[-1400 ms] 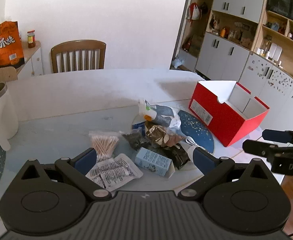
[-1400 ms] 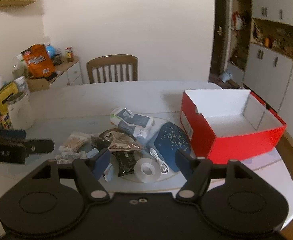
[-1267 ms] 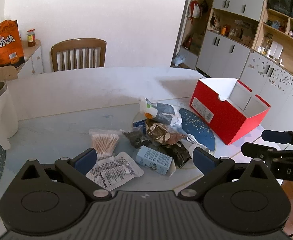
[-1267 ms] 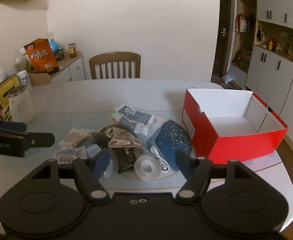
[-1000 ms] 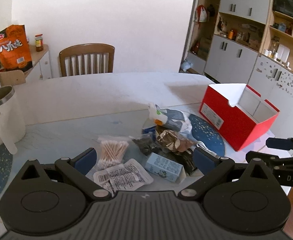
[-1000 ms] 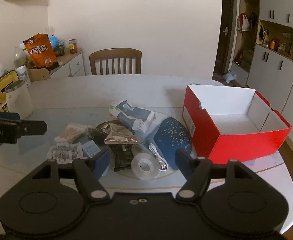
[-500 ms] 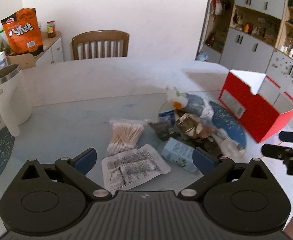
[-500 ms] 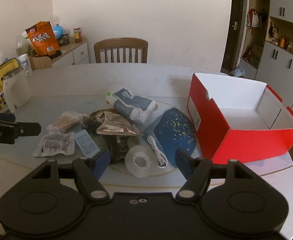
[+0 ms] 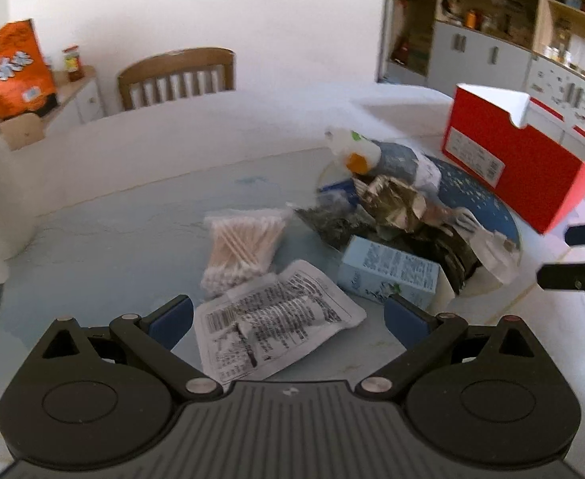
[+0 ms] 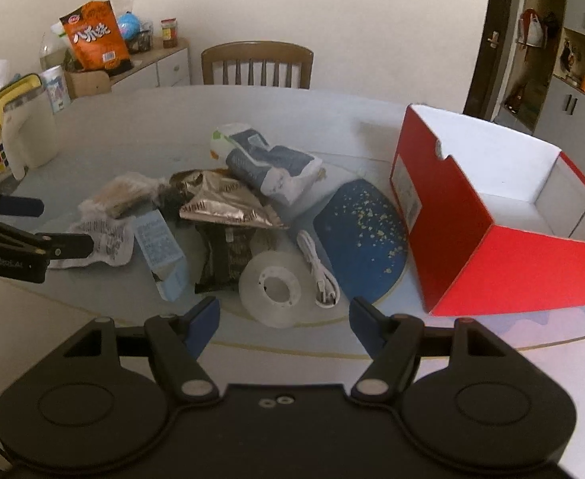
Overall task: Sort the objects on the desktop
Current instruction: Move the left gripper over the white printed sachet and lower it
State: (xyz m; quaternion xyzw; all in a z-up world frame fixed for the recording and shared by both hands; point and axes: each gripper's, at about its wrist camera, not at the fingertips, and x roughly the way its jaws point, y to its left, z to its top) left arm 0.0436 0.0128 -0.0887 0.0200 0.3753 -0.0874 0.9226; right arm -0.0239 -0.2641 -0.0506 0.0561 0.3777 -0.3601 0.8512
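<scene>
Through your left wrist camera, your left gripper (image 9: 288,315) has its jaws spread wide and holds nothing; its blue pads (image 9: 170,315) hang over the pale glossy tabletop (image 9: 105,247). Between them lies a flat, crinkled white sachet (image 9: 272,319) covered in black print. Just beyond it sits a clear bag of cotton swabs (image 9: 242,243), pale wooden sticks with white tips. To the right rests a small light-blue carton (image 9: 390,271), rectangular and matte, touching a heap of dark wrappers (image 9: 332,219) and a crumpled gold foil packet (image 9: 396,199). Behind the heap lies a soft white-and-blue pouch (image 9: 388,157). A red cardboard box (image 9: 516,171) with a white inside stands at the far right, open at the top.

Through your right wrist camera, your right gripper (image 10: 284,319) is also wide open and empty. Just ahead of its pads lies a roll of clear tape (image 10: 274,287), a translucent ring lying flat, and beside it a coiled white cable (image 10: 316,263). Both touch the edge of a round dark-blue mat (image 10: 364,231) flecked with gold. Left of the tape you see a dark glossy snack wrapper (image 10: 222,255), the blue carton (image 10: 163,251) and the gold foil packet (image 10: 224,203). The red box (image 10: 472,235) stands upright to the right, near the mat, with nothing visible inside it. Your left gripper (image 10: 53,225) reaches in from the left edge, over the white sachet (image 10: 101,239).
</scene>
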